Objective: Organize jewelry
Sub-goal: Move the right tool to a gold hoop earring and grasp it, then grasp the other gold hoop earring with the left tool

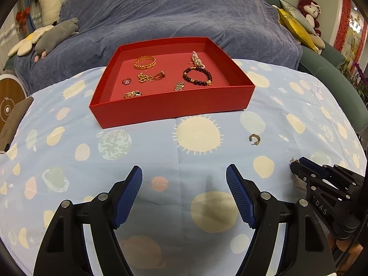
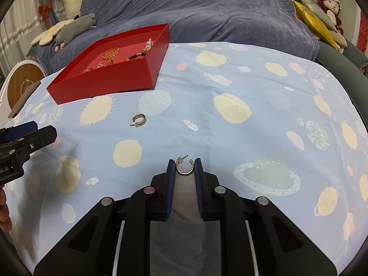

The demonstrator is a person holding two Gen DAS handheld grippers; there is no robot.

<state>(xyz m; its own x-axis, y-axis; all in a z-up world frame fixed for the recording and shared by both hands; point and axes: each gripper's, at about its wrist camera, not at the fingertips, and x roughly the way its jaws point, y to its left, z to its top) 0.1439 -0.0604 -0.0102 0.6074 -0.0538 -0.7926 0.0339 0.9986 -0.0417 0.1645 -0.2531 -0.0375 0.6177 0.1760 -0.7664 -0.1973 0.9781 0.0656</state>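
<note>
Right gripper (image 2: 184, 169) pinching gold hoop earring (image 2: 183, 169) between blue pads, jaws narrow, just above planet-print cloth (image 2: 253, 124). Left gripper (image 1: 184, 184) jaws spread wide, nothing between. Second hoop earring (image 2: 139, 120) lying loose on cloth, apart from red tray (image 1: 170, 105). Tray holding gold bangle (image 1: 145, 62), dark bead bracelet (image 1: 197, 76), rings, chains.

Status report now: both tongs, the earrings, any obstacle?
Left tongs open, empty. Right tongs shut on gold hoop earring. Second earring loose on cloth; path to red tray unobstructed.
</note>
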